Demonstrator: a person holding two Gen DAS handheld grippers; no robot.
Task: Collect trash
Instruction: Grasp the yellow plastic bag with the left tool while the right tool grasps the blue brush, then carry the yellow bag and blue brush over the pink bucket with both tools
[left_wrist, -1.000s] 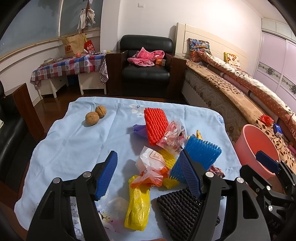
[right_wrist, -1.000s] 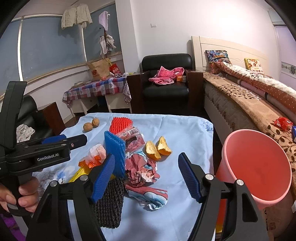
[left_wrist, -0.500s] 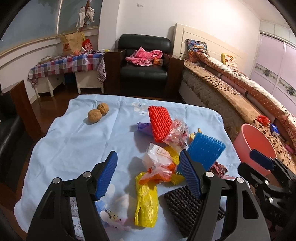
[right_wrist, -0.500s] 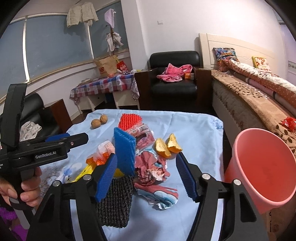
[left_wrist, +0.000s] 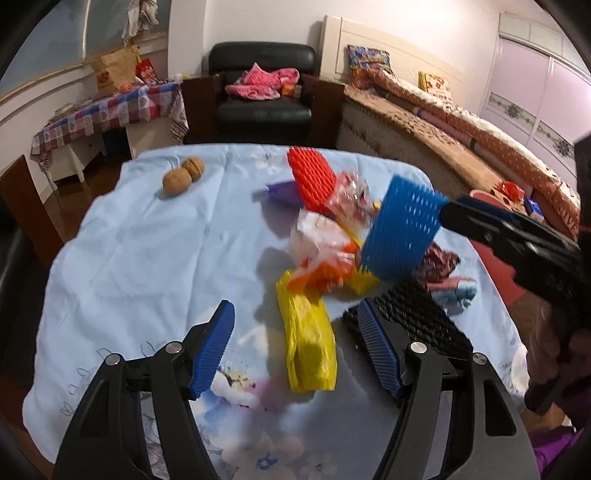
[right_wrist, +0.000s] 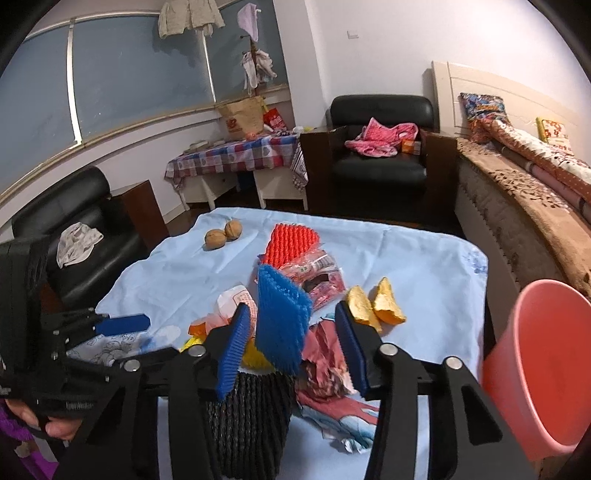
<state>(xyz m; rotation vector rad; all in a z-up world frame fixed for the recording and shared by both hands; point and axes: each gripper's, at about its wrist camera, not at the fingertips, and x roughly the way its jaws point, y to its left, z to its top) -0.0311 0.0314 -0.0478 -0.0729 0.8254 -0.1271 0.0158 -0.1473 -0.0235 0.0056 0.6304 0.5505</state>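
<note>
I held both grippers over the table (left_wrist: 122, 258), draped in a pale blue cloth, with the litter heaped around a blue foam fruit net (left_wrist: 404, 230) that stood on edge at the middle of the pile. My left gripper (left_wrist: 295, 350) hung with its jaws spread wide and empty, just short of a yellow plastic bag (left_wrist: 308, 343) that lay flat on the near side of the blue net. My right gripper (right_wrist: 291, 347) was likewise open, its blue pads on either side of the blue net but clear of it, gripping nothing. A black foam net (right_wrist: 247, 417) lay directly in front of the blue one, touching its lower edge. Beyond the blue net sat a red foam net (right_wrist: 291, 243), and clear snack wrappers (right_wrist: 317, 273) lay between the two. An orange-and-white plastic bag (left_wrist: 321, 243) was pressed against the blue net's left side, and crumpled printed paper (right_wrist: 325, 365) spread out to its right. Two pieces of orange peel (right_wrist: 373, 306) lay farther right of the blue net, apart from the heap. Two walnuts (left_wrist: 183, 175) rested well to the far left of it, near the cloth's back edge. A pink plastic bucket (right_wrist: 539, 369) stood off the table's right side, well apart from the blue net.
</note>
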